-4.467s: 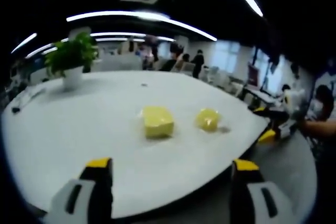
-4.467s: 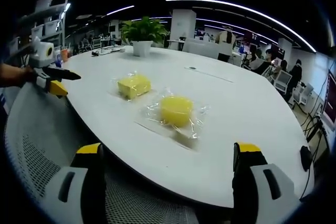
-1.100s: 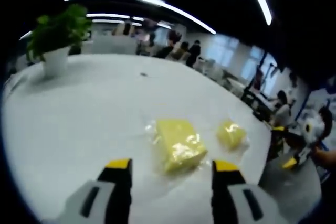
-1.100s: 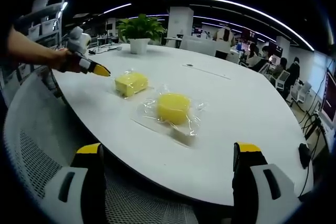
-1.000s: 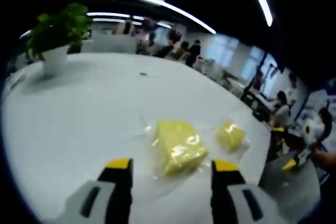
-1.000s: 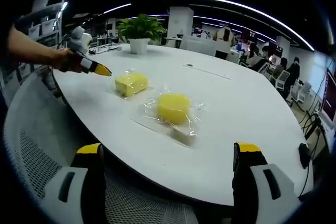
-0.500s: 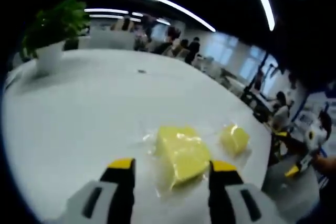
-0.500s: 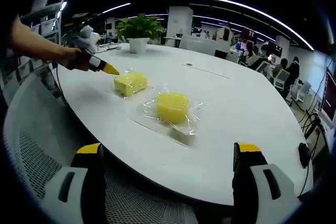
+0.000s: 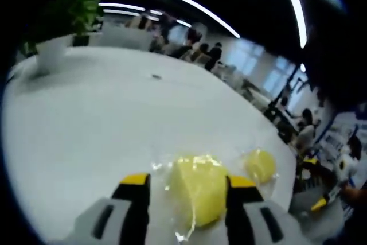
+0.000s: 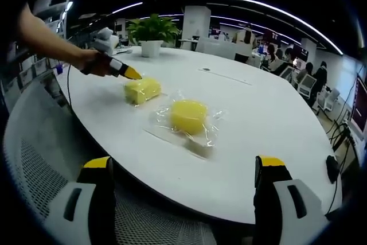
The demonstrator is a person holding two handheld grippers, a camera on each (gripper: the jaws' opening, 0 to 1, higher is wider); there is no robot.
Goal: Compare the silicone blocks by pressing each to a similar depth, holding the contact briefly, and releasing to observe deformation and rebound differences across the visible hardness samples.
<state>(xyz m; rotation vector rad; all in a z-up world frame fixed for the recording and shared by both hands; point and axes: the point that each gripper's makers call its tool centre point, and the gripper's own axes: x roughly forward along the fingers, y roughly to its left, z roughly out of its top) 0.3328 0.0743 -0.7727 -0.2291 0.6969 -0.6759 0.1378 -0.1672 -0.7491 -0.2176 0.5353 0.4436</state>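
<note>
The left claw has moved in since half a second ago: the square yellow silicone block in clear wrap now sits between its spread jaws, on the white oval worktop. Contact can't be made out. The round yellow wrapped block lies just beside it. The right claw stays wide open, empty, at the worktop's near edge.

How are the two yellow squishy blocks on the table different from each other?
The square block has flat sides and corners; the round block looks like a short cylinder. The round block is a deeper yellow, the square block paler. The left gripper has its tip right at the square block, while the round block lies alone, away from both grippers. Both are yellow, wrapped in clear plastic, and lie on the white table.
</note>
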